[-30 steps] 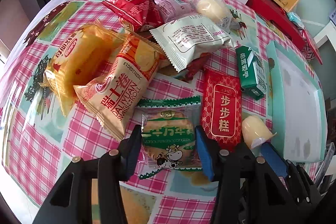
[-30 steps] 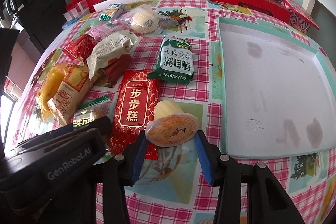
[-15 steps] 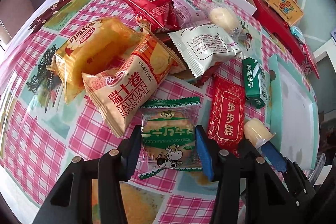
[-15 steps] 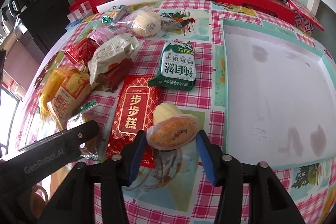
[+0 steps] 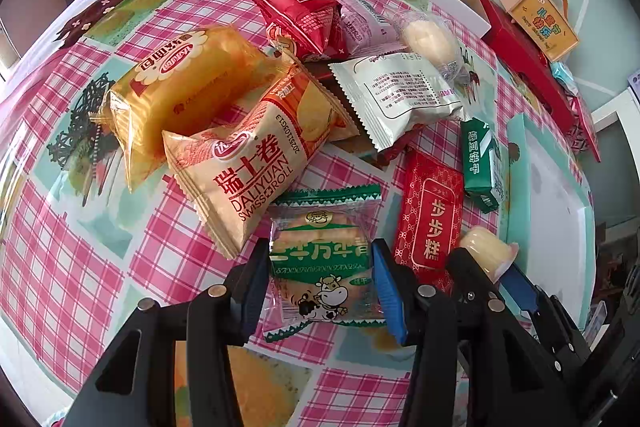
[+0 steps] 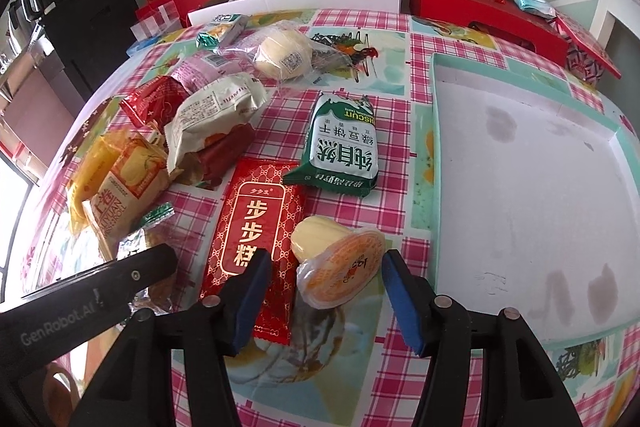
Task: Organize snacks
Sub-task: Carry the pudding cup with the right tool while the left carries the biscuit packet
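My left gripper (image 5: 320, 287) is shut on a clear green biscuit packet with a cow on it (image 5: 320, 259), its blue pads pressed to both sides. My right gripper (image 6: 326, 291) is open. A yellow pudding cup with an orange lid (image 6: 340, 267) lies tipped on the tablecloth between its pads, with a gap at the left pad. A red flat packet (image 6: 256, 227) lies just left of the cup. The teal-rimmed white tray (image 6: 436, 147) sits to the right, with nothing in it.
Behind lie a green biscuit packet (image 6: 344, 151), a Swiss roll packet (image 5: 248, 171), an orange cake packet (image 5: 188, 83), a white packet (image 5: 400, 95) and a wrapped bun (image 6: 284, 55). Red boxes (image 6: 480, 15) and a white box edge the far side of the table.
The right jaws have widened and let go of the pudding cup, which now rests on the cloth. The left gripper has shifted slightly, still holding the green packet.
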`<state>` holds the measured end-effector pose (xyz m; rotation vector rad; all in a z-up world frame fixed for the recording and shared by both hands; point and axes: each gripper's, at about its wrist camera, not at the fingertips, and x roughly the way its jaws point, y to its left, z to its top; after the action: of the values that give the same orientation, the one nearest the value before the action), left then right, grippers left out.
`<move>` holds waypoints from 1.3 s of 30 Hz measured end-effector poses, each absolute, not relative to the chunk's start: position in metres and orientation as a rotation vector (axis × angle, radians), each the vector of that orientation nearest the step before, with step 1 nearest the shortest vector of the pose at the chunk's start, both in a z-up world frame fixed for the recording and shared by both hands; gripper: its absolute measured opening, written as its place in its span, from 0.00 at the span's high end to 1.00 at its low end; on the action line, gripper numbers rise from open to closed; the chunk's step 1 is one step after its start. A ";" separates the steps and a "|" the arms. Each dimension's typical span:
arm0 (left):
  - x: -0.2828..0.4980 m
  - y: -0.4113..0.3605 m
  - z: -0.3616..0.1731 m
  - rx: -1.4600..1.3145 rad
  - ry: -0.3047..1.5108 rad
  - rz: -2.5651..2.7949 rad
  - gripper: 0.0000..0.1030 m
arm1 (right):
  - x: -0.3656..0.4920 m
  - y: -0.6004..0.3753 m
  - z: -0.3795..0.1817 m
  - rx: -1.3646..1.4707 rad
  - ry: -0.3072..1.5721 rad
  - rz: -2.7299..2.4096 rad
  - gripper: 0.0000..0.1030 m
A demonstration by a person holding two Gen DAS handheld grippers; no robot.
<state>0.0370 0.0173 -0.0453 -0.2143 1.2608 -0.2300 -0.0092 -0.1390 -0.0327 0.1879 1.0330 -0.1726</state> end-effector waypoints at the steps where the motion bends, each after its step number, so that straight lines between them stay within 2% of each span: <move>1: 0.037 0.018 -0.045 -0.215 1.261 -0.230 0.50 | -0.008 -0.140 -0.033 0.189 1.032 -0.175 0.40; 10: 0.036 0.015 -0.045 -0.197 1.260 -0.225 0.50 | 0.003 -0.141 -0.035 0.174 1.012 -0.186 0.41; 13: 0.037 0.013 -0.045 -0.188 1.260 -0.223 0.50 | 0.002 -0.141 -0.034 0.175 1.010 -0.196 0.51; 19: 0.036 0.013 -0.045 -0.179 1.257 -0.232 0.50 | 0.000 -0.140 -0.030 0.159 1.008 -0.202 0.56; 39: 0.021 0.003 -0.001 -0.164 1.088 -0.311 0.50 | -0.019 -0.148 0.013 0.242 0.870 -0.203 0.58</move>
<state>0.0213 0.0033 -0.0012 -0.1644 1.0878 -0.3115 -0.0192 -0.1481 0.0131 0.2420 0.8697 -0.2033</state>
